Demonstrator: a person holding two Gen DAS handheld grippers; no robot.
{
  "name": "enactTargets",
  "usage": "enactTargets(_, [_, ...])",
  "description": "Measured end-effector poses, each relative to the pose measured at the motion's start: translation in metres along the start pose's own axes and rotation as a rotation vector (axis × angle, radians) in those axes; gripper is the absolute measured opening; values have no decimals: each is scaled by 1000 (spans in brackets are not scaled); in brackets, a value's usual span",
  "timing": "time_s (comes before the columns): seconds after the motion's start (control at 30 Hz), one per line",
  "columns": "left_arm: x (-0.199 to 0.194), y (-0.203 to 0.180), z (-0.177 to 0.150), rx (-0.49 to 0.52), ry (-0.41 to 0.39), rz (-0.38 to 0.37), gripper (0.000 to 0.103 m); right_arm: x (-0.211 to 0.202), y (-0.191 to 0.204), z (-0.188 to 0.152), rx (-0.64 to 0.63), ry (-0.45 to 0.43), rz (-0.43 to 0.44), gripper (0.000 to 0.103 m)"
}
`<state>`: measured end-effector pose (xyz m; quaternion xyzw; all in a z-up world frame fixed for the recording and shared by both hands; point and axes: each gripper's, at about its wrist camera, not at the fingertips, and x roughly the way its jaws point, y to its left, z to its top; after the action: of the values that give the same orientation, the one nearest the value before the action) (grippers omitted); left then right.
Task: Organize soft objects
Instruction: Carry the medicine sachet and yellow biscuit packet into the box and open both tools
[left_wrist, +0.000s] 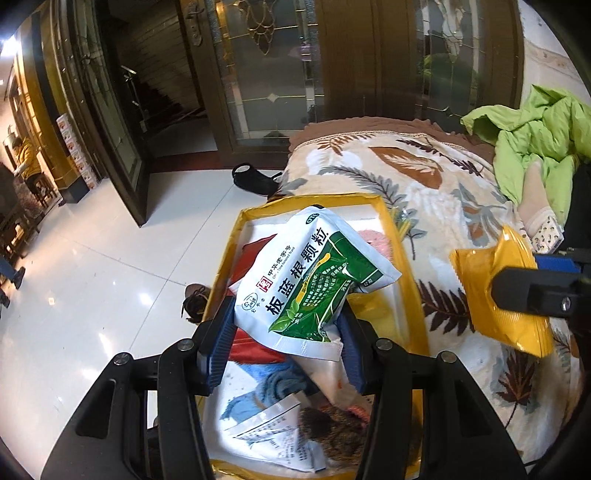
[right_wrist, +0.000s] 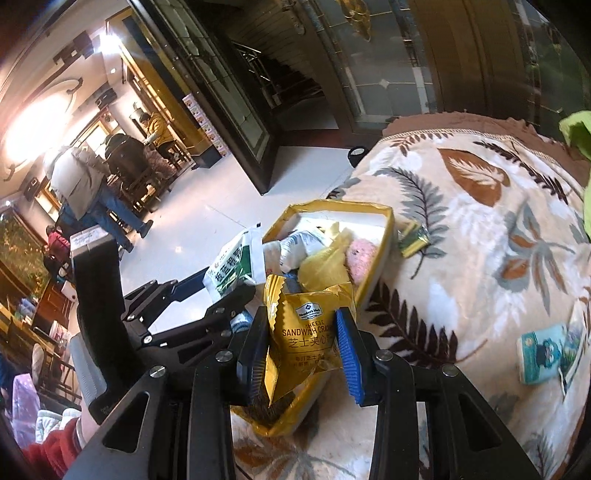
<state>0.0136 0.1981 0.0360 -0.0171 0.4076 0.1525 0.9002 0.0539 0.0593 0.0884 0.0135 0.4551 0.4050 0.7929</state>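
The left gripper (left_wrist: 286, 332) is squeezing a white and green packet (left_wrist: 314, 280) between its two blue pads. The packet is hanging over the yellow box (left_wrist: 391, 218), tilted, with its top corner pointing at the far edge. The right gripper (right_wrist: 301, 350) is pinching a gold cracker packet (right_wrist: 310, 332) just above the near corner of the box.

The box is sitting on a leafy blanket (right_wrist: 461, 221), close to the blanket's left edge, where the white floor (left_wrist: 92, 277) is showing. Inside it a red thing (left_wrist: 255, 254), a blue cloth (left_wrist: 273, 387), a pink fuzzy thing (right_wrist: 360, 254) and a yellow bag (right_wrist: 325, 266) are piling up, so little room is showing. A small green and yellow packet (right_wrist: 413, 236) is lying just outside the box's far right edge. A blue packet (right_wrist: 546, 350) is lying well apart, to the right. A green jacket (left_wrist: 535, 144) is bunching up at the far right. The blanket between them is lying open.
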Motion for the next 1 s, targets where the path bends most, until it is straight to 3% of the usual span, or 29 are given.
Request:
enactTargets(0.13, [5, 18, -5, -61, 25, -13, 50, 12, 5, 10, -17, 3, -4, 37])
enactTargets(0.4, [14, 29, -14, -77, 50, -4, 50, 49, 18, 20, -56, 46, -15, 37])
enactTargets(0.73, [36, 35, -22, -103, 121, -38, 53, 104, 16, 18, -103, 109, -118, 38])
enactTargets(0.87, [43, 33, -29, -110, 152, -59, 56, 112, 12, 14, -109, 131, -110, 48])
enactTargets(1.0, [38, 34, -28, -120, 150, -62, 56, 102, 3, 13, -59, 128, -55, 48])
